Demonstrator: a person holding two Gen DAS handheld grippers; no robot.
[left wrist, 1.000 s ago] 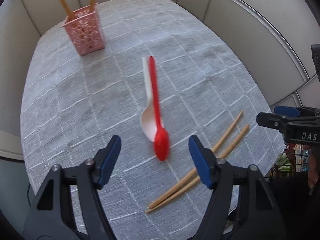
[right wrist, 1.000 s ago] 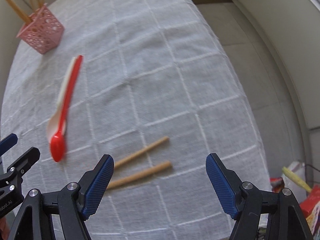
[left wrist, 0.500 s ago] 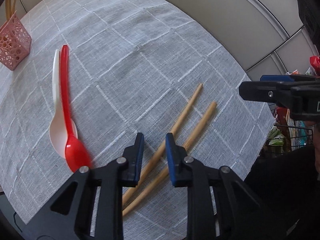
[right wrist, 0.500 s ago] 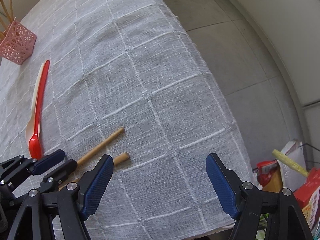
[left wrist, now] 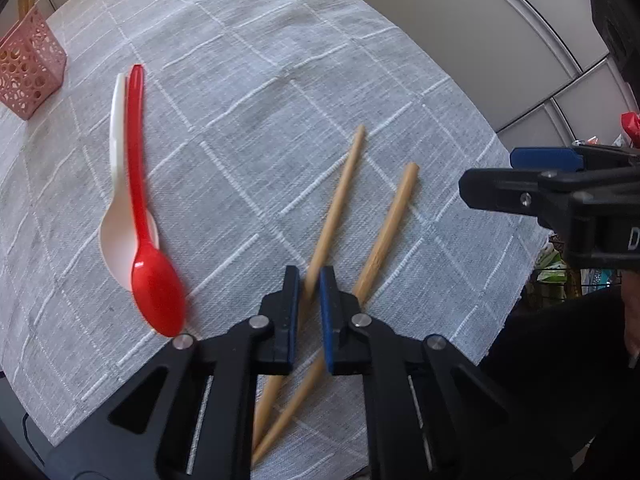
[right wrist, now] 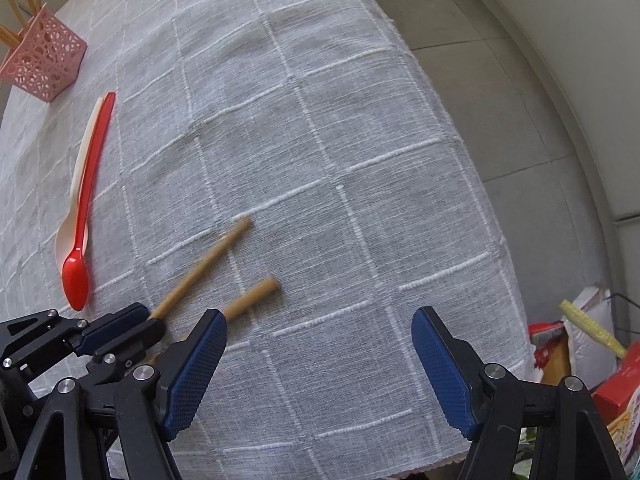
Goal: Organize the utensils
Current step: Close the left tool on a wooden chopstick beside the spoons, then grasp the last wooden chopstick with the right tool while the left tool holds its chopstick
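A person's left gripper (left wrist: 309,292), seen low in the centre of the left wrist view, is closing its blue-padded jaws around the left chopstick (left wrist: 340,196) of a wooden pair; the stick runs between the pads, though whether they already press on it cannot be told. The right chopstick (left wrist: 394,216) lies just beside it on the grey checked tablecloth (left wrist: 248,92), the two converging toward the bottom of the frame under the gripper's black frame. At the left of the same view a red spoon (left wrist: 140,184) lies partly over a white spoon (left wrist: 116,200), bowls toward the lower edge. A pink perforated holder (left wrist: 28,72) stands at the upper left, with a few wooden sticks rising out of it in the right wrist view. The right gripper (right wrist: 319,368), in the lower centre of the right wrist view, hangs above the cloth near the table's edge with its jaws wide apart and nothing between them. Bags and packets (right wrist: 592,344) sit on the floor at the lower right.
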